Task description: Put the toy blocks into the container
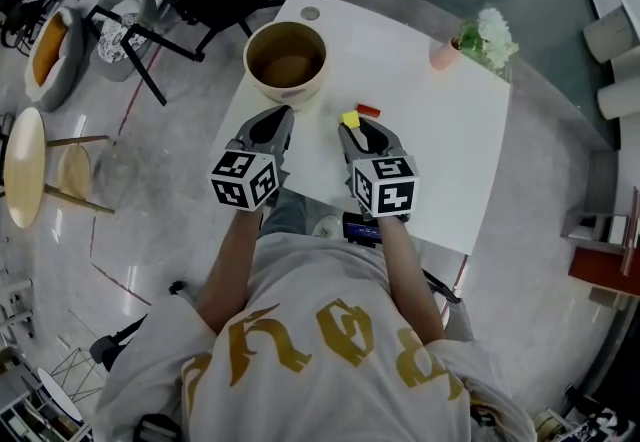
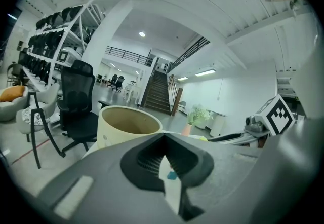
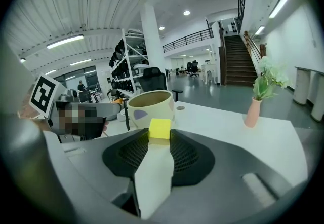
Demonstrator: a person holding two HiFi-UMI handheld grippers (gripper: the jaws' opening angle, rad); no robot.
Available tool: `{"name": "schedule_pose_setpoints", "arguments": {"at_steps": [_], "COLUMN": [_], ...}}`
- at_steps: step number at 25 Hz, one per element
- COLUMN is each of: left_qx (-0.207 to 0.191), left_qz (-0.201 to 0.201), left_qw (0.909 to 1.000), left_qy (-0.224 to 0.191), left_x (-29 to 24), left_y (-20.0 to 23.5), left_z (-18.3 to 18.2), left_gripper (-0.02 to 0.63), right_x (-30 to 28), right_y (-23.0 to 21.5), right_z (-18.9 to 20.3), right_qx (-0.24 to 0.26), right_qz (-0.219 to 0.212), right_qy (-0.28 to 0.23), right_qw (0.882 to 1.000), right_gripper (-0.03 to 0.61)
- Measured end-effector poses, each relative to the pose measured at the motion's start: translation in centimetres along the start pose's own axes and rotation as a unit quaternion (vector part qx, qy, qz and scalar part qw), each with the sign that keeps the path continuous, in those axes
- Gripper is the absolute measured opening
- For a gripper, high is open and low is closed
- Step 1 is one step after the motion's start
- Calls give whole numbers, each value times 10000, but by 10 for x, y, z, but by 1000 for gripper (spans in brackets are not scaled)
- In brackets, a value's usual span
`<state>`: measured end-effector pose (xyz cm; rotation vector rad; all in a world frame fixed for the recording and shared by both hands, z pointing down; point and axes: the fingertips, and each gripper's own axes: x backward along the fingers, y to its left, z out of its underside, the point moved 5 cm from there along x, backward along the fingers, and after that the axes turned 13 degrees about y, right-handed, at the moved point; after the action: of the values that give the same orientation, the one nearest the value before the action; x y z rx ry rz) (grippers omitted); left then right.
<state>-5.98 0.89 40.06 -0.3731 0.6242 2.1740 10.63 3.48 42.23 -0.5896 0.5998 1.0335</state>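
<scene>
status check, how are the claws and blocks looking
Right claw shut on yellow block. Left claw tips nearly together, teal piece in gap, grip unclear. Container ahead, nothing in between; red block on table.

The head view looks steeply down on the table point(image 1: 430, 130), while both gripper views look low across it toward the shared container point(image 1: 290, 93).

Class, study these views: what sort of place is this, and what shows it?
Probably a large open-plan office or workshop hall: black mesh office chair, tall white metal storage racks, and a dark staircase rising to a railed upper gallery.
</scene>
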Motion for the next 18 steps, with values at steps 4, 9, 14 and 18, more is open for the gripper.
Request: {"name": "schedule_pose_setpoints", "arguments": {"at_steps": [4,9,14,18], "left_qx": [169,139,-30,-55], "left_qz": [25,0,95,258], "left_qw": [9993,9991,9989,9982], "left_qy": [-323,-389,-455,-535], "left_x": [17,27,27,23], "left_y": [-3,1,17,39], "left_z": [-8,-14,-31,-48], "left_gripper": [2,2,0,0], "right_x": [10,14,8,-9], "right_y": [5,9,10,13], "right_z": [-2,-10,-27,-43], "right_qx": [61,38,-144,-265], "right_qz": [12,36,95,182], "right_qy": [-115,-259,-386,-340], "right_qw": [9999,9997,9991,9989], "right_gripper": [161,161,160,160]}}
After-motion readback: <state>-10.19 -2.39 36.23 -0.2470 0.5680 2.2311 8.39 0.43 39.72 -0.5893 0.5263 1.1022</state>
